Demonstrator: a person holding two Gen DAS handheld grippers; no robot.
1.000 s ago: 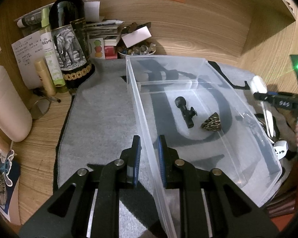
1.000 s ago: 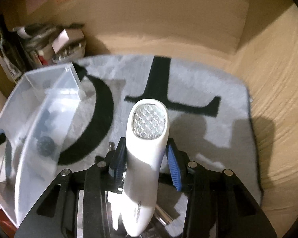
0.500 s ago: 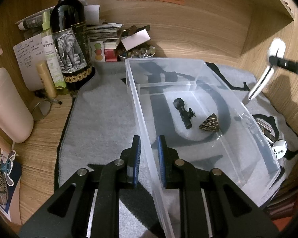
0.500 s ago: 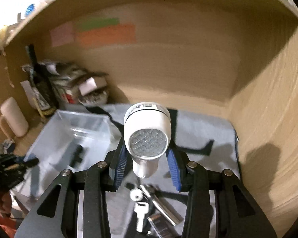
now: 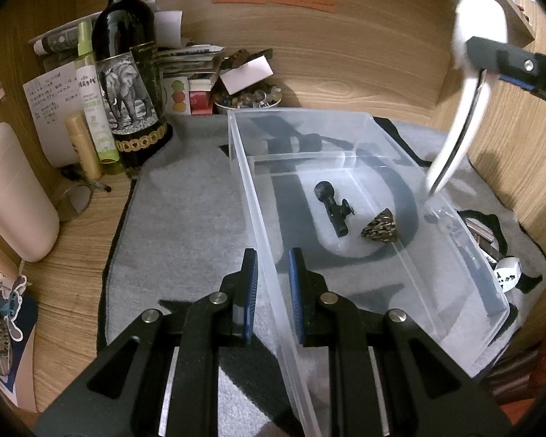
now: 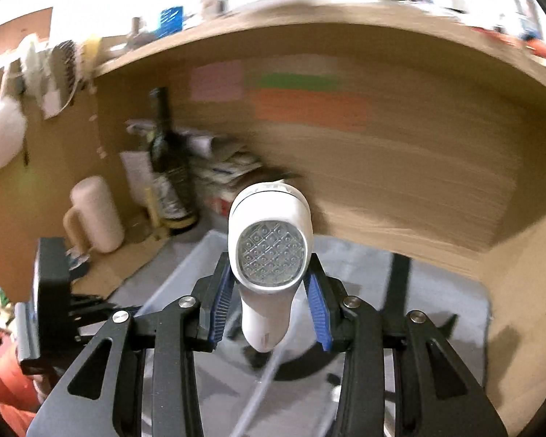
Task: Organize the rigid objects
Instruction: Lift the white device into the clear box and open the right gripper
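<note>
**White device held high over the clear bin**

The right gripper (image 6: 271, 313) has its jaws clenched on a white handheld device (image 6: 269, 255), lifted in the air above the far right edge of the clear plastic bin (image 5: 345, 123). The left gripper (image 5: 271, 280) straddles the bin's near left wall, jaws pinching it. Inside the bin lie a small black ball-head mount (image 5: 333, 207) and, just beside it, a patterned cone (image 5: 380, 225). The bin sits on a grey mat (image 5: 185, 218) on the table, near a wine bottle (image 5: 129, 73).
</note>
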